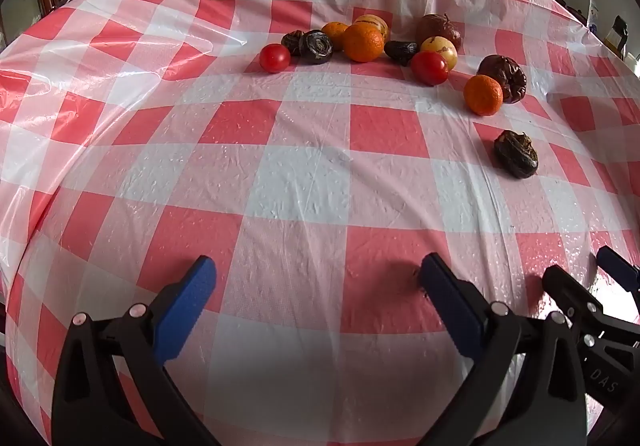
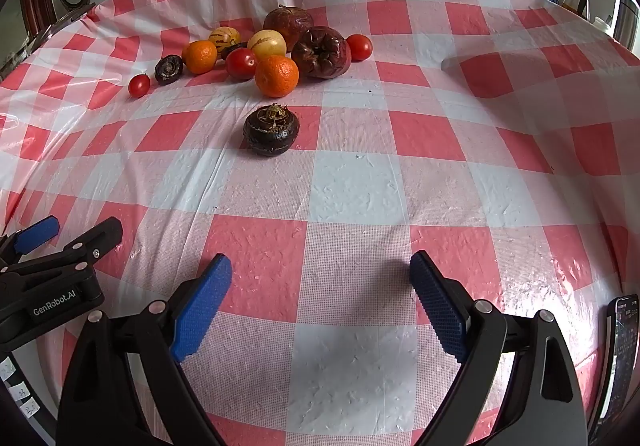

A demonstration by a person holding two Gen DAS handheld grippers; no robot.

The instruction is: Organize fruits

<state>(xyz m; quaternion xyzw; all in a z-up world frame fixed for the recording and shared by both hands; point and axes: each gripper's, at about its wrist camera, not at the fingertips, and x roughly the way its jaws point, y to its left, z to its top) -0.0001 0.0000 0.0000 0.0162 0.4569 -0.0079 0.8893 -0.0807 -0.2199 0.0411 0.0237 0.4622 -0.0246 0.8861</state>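
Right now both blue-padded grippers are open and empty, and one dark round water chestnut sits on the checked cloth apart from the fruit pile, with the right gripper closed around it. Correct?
Not quite. The right gripper is open and empty, well short of the lone dark round water chestnut, as the right wrist view shows. The rest stands: left gripper open, chestnut apart from the fruit pile.

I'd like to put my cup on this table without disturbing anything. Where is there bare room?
The checked cloth lies bare between the open right tongs and the lone dark fruit, and also to that fruit's right. Beyond it, it is crowded: oranges, tomatoes and wrinkled dark red fruits sit bunched together.
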